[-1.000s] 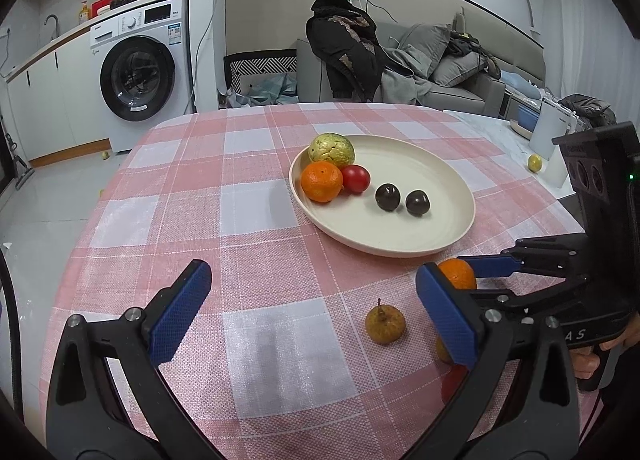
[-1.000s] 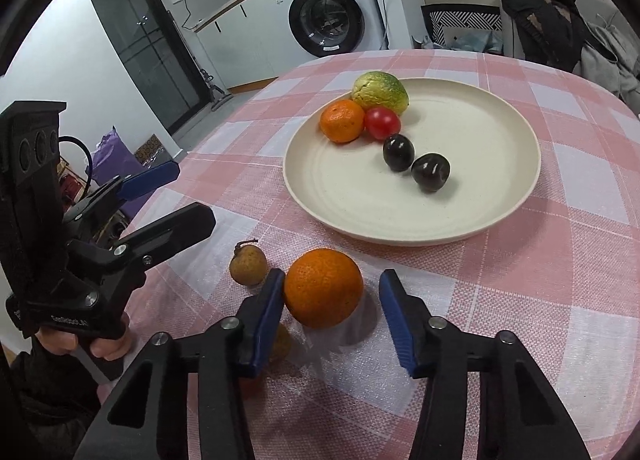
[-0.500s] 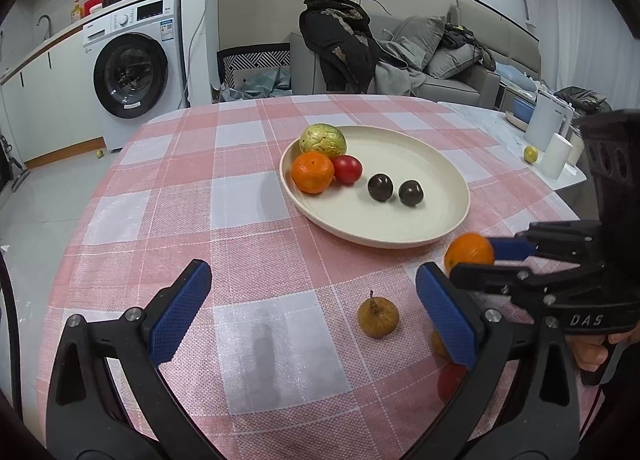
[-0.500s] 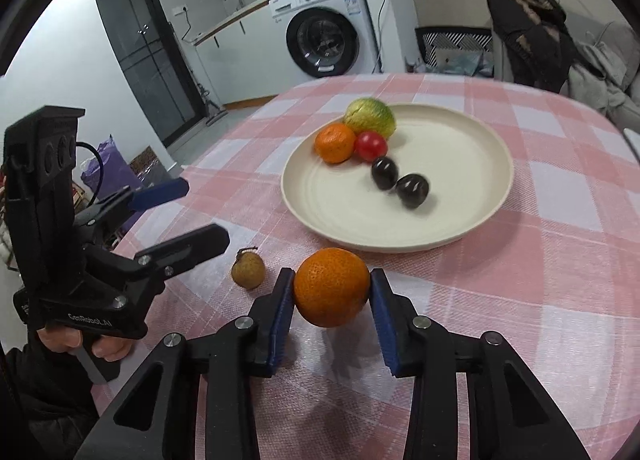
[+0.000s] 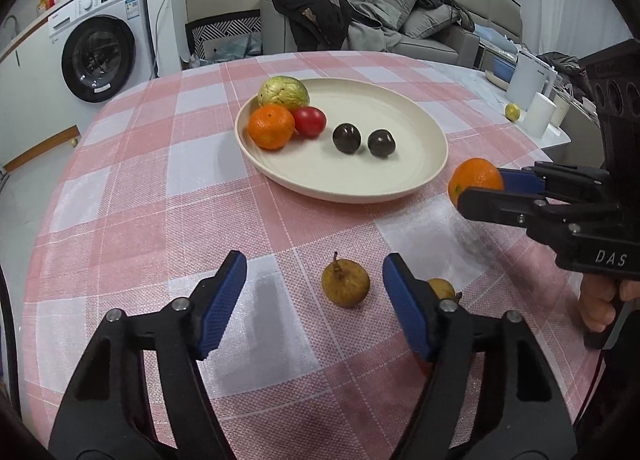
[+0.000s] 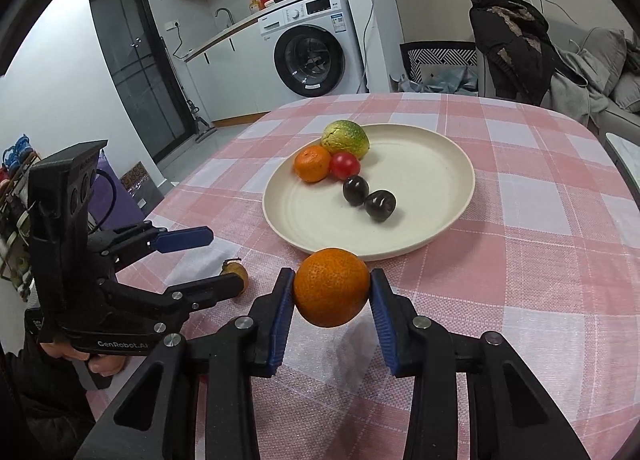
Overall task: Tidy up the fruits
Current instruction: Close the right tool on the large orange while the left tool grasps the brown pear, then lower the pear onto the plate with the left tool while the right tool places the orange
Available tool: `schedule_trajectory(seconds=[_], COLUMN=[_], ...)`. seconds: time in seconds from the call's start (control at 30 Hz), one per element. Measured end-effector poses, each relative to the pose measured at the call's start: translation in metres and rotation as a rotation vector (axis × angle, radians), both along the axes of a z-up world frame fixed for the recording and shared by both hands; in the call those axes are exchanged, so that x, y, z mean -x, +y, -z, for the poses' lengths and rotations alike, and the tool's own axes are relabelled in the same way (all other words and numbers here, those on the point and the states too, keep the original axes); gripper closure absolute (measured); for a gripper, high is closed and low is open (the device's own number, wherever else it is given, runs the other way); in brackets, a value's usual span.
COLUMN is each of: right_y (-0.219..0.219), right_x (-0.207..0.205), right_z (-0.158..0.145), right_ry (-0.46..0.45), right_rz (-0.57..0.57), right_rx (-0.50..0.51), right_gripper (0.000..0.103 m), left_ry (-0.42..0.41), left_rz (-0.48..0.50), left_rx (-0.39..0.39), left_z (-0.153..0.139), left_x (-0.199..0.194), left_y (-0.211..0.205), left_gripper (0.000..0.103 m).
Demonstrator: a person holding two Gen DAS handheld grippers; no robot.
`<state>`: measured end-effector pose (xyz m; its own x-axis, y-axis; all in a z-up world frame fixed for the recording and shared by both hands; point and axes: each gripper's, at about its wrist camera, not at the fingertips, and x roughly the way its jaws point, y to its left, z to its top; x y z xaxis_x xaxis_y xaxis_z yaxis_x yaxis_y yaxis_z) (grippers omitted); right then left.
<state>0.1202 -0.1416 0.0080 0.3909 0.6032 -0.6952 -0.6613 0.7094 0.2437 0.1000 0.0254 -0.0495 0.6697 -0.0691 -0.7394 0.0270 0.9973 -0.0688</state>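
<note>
My right gripper [image 6: 332,284] is shut on an orange [image 6: 331,292] and holds it just above the checked cloth, close to the near rim of the cream plate [image 6: 320,219]. The left wrist view shows the held orange [image 5: 474,177] at the right. On the plate [image 5: 360,175] lie a mandarin [image 5: 271,127], a red tomato [image 5: 308,121], a yellow-green fruit [image 5: 283,91] and two dark plums [image 5: 346,137]. My left gripper [image 5: 313,270] has its jaws closing around a small brown-yellow fruit [image 5: 346,286] on the cloth, and the pads stand apart from it.
A second small yellow fruit [image 5: 440,287] lies half hidden behind my left gripper's right finger. A washing machine [image 5: 98,51] and a sofa with clothes [image 5: 400,19] stand beyond the round table. A side table with white containers [image 5: 536,115] is at the right.
My right gripper shut on the orange and lifted it off the cloth. My left gripper came down toward the small brown-yellow fruit and its jaws narrowed around it.
</note>
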Motion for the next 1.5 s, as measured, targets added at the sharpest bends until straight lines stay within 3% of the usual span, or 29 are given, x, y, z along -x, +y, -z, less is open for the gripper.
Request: schedule_trajectory(seconds=[0.17, 0.23, 0.3, 0.63, 0.93, 1.5], right_y=[0.0, 0.0, -0.001, -0.002, -0.021, -0.014], right_x=[0.0, 0.0, 0.0, -0.002, -0.018, -0.048], right_z=[0.0, 0.0, 0.0, 0.0, -0.01, -0.025], right_ry=[-0.001, 0.002, 0.003, 0.002, -0.008, -0.046], right_rz=[0.001, 0.001, 0.003, 0.016, 0.12, 0.186], right_rx=[0.0, 0.0, 0.0, -0.002, -0.069, -0.079], right_gripper=[0.065, 0.065, 0.065, 0.065, 0.065, 0.065], left_ry=[0.04, 0.055, 0.057, 0.015, -0.084, -0.173], left_rz=[0.02, 0.035, 0.044, 0.042, 0.018, -0.019], left_rx=[0.047, 0.068, 0.073, 0.07, 0.043, 0.038], left_z=[0.006, 0.009, 0.01, 0.004, -0.016, -0.041], left_x=[-0.006, -0.007, -0.007, -0.003, 0.0, -0.031], left_y=[0.003, 0.003, 0.002, 0.002, 0.002, 0.001], left_gripper=[0.058, 0.076, 0.081, 0.081, 0.081, 0.081])
